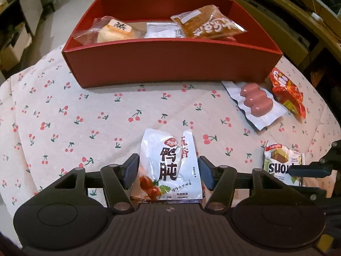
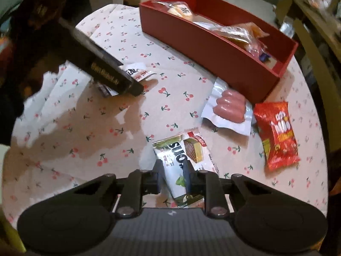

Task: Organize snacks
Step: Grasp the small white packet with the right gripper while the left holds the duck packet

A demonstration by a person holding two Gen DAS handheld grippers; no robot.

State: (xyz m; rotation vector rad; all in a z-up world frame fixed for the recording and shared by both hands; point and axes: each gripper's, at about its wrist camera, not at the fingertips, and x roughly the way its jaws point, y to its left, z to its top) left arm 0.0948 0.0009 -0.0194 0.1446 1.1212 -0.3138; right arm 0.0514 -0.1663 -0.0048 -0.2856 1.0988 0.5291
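A stiff red box (image 1: 170,68) sits on the cherry-print cloth (image 1: 85,117), holding crinkly bagged bread (image 1: 110,32) and a brown packet (image 1: 207,24). The left claw (image 1: 168,171) straddles a glossy white pouch (image 1: 169,166), pads not quite touching. The right claw (image 2: 171,171) pinches a wafer packet (image 2: 187,155) lying on the surface beside plump sealed sausages (image 2: 230,108).
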